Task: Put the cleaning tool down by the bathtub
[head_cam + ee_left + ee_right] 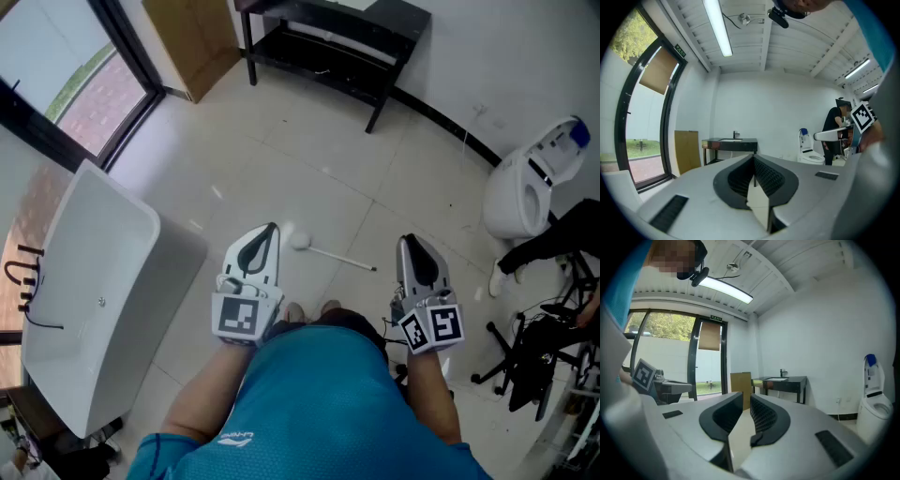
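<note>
- Left gripper (270,229) is clenched, empty.
- Right gripper (410,242) is slightly parted, empty.
- Brush (333,253) lies on the floor (309,169) between the grippers, apart from the tub (141,281).

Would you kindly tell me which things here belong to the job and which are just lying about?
Job: brush, bathtub.
Lying about: toilet, table, board.
</note>
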